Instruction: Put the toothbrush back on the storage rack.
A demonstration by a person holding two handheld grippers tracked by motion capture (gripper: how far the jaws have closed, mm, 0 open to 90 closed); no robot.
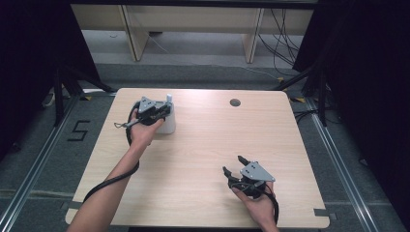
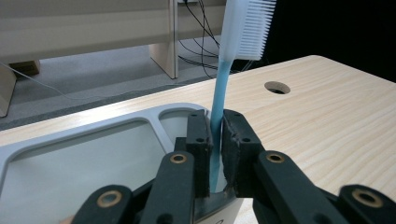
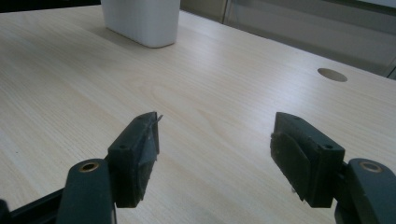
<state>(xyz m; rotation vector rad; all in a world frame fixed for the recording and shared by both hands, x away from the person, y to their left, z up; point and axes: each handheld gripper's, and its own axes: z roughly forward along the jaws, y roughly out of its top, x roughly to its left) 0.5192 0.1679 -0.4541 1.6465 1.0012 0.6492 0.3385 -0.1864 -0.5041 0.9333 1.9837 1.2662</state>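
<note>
**Left gripper pinches a toothbrush over the white holder**

Left gripper (image 2: 215,140) has its two black jaws pressed against the handle of a blue plastic toothbrush with a white bristled head (image 2: 223,74), which stands nearly upright with its lower end down inside a white, compartmented plastic holder (image 2: 93,123). From the high view, that holder (image 1: 167,123) sits on the pale wood-grain table (image 1: 203,159) toward its far left part, with the left gripper (image 1: 162,110) directly over it.

Right gripper (image 3: 215,154) has its jaws spread wide with nothing between them, just above bare tabletop well apart from the holder, on the near right side (image 1: 233,166).

A small round hole (image 1: 235,102) in the table lies to the right of the holder, near the far edge.
</note>
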